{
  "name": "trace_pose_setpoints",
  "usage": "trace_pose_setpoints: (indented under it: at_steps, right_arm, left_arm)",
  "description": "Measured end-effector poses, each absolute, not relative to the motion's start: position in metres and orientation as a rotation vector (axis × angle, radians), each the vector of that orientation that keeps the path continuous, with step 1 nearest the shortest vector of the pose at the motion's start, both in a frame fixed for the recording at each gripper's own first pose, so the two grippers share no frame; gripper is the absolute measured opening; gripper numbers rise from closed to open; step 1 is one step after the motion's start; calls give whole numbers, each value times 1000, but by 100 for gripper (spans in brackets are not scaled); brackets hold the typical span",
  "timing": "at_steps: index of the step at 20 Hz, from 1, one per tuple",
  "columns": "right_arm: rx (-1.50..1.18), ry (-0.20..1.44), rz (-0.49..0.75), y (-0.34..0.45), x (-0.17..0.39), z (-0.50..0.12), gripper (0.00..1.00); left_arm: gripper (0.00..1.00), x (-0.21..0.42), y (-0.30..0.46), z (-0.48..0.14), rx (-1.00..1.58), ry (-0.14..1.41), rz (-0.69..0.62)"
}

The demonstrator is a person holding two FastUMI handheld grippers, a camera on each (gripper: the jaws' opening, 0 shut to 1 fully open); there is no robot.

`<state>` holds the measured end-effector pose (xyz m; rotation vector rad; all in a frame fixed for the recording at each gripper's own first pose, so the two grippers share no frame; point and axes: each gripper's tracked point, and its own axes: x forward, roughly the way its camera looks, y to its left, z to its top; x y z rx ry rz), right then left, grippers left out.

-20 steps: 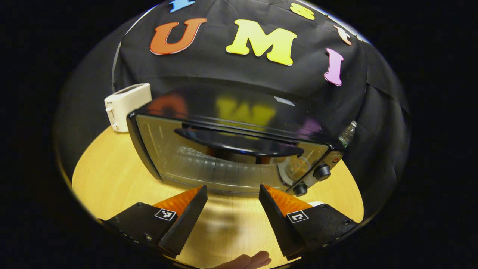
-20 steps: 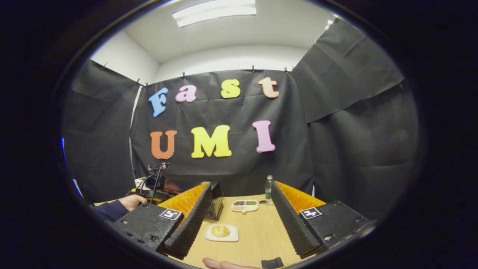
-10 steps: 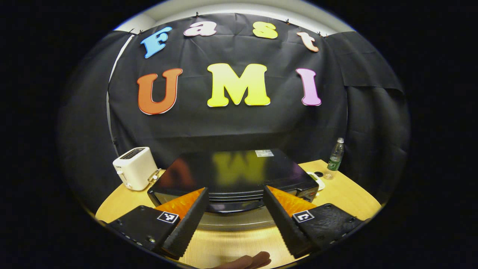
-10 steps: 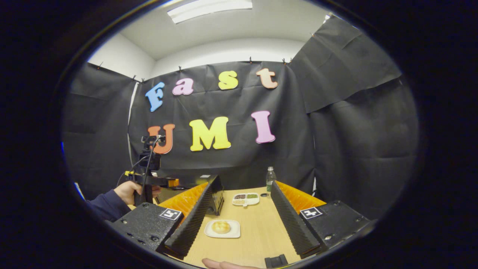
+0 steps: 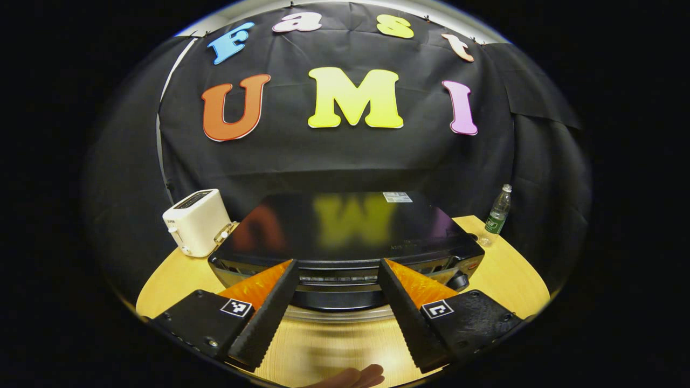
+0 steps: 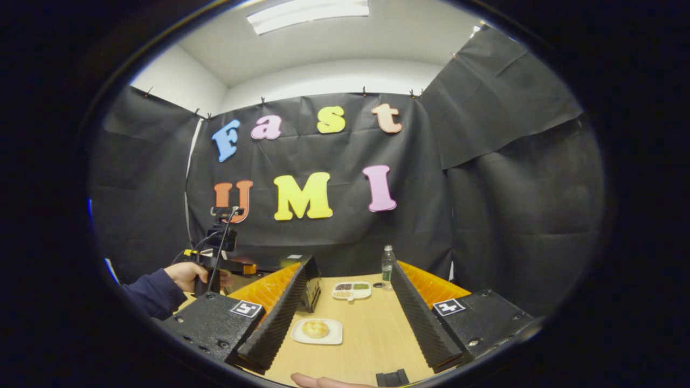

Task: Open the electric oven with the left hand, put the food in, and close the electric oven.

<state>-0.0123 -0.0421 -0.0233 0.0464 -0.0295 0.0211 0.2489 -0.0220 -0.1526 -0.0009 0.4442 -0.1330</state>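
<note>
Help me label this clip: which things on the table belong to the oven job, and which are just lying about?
Belong to the job:
- electric oven, door shut
- bun on its white plate
- left gripper, open
- right gripper, open

Just lying about:
- white toaster
- water bottle
- divided snack tray

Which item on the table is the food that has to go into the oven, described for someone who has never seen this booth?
In the right gripper view, start at the wooden table. Between the right gripper's open fingers lies a small white plate holding a round golden bun. Farther back, a divided dish holds dark and green portions, not one bun.
</note>
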Motion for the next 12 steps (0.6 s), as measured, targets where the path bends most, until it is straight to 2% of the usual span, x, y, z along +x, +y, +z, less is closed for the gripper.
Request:
trace_pose_setpoints:
  at_steps: [1, 2, 3, 4, 7, 8, 9, 10, 11, 12]
  right_arm:
    - [44, -32, 18, -44, -13, -22, 97]
    - [42, -37, 15, -44, -14, -21, 97]
    - [40, -37, 14, -44, -16, -21, 97]
    - [38, -38, 16, -43, -17, -22, 97]
    - [35, -37, 19, -44, -17, -23, 97]
    - [40, -34, 17, -45, -17, -24, 97]
    - [45, -31, 17, -44, -15, -25, 97]
    - [49, -24, 18, -43, -14, -27, 97]
    - [51, -17, 19, -42, -12, -30, 97]
    - [51, -13, 20, -41, -11, -33, 97]
  left_arm:
    - [98, 242, -27, -162, -5, 474, -154]
    - [98, 228, -37, -194, -20, 592, -188]
    - [85, 211, -31, -231, 3, 720, -143]
    - [96, 187, -38, -242, 11, 768, -175]
    - [90, 186, -39, -257, 23, 680, -163]
    - [82, 183, -38, -258, 16, 674, -147]
    - [92, 182, -37, -258, 5, 668, -135]
    - [93, 182, -36, -260, 8, 665, -132]
    - [84, 181, -35, -261, 14, 664, -136]
    - [84, 176, -35, -267, 7, 680, -134]
